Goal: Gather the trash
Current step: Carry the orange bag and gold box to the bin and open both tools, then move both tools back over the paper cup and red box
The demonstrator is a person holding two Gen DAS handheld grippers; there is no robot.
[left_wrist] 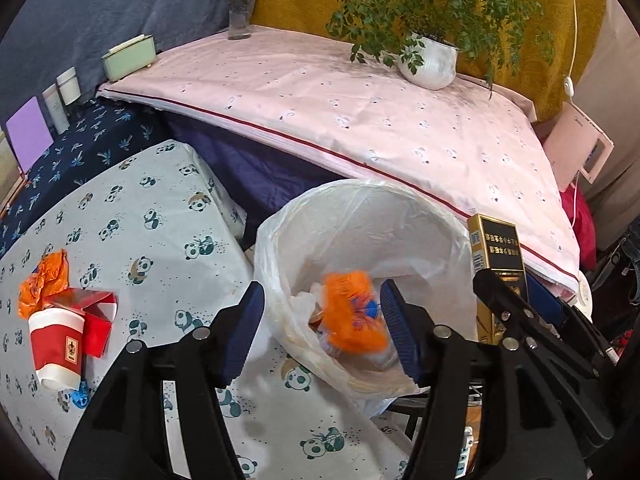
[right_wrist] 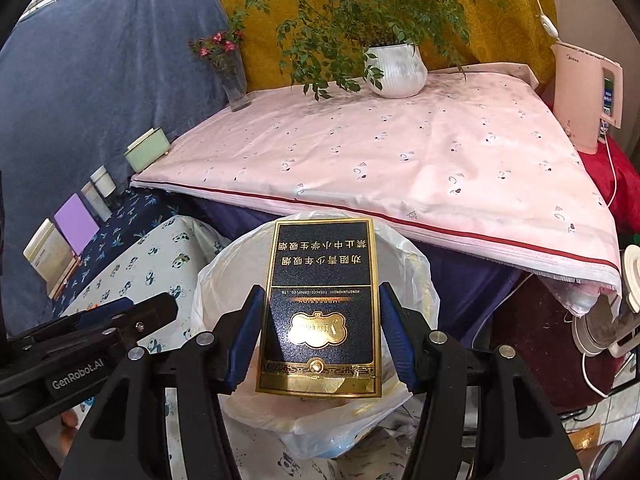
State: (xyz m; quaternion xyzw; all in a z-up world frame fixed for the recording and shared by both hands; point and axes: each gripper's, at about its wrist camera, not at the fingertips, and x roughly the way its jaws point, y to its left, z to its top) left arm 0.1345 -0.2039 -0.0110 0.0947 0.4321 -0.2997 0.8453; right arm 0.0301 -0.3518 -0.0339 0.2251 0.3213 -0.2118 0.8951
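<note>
The left gripper (left_wrist: 322,330) is held above the bin (left_wrist: 372,264), which is lined with a white plastic bag and stands against the edge of the surface (left_wrist: 132,224) covered by a panda-print cloth. Its fingers (left_wrist: 250,334) are spread apart and nothing is pressed between them; a blurred orange wrapper (left_wrist: 354,314) is seen in the gap, over the bin's mouth and above other rubbish already inside.

On the surface to the left, a second crumpled orange wrapper (left_wrist: 42,280), a red carton (left_wrist: 90,314) and a red-and-white paper cup (left_wrist: 56,346) lying on its side are seen close together, well apart from the bin.

The right gripper (right_wrist: 318,338) is held beside the left one, also over the bin. A black-and-gold cigarette box (right_wrist: 320,308) is clasped upright between its fingers (right_wrist: 394,336), which are set about half apart against the box's two long edges. Behind, a potted plant (left_wrist: 430,60) and a glass vase (left_wrist: 242,12) are stood on a pink-covered bed (left_wrist: 360,120).
</note>
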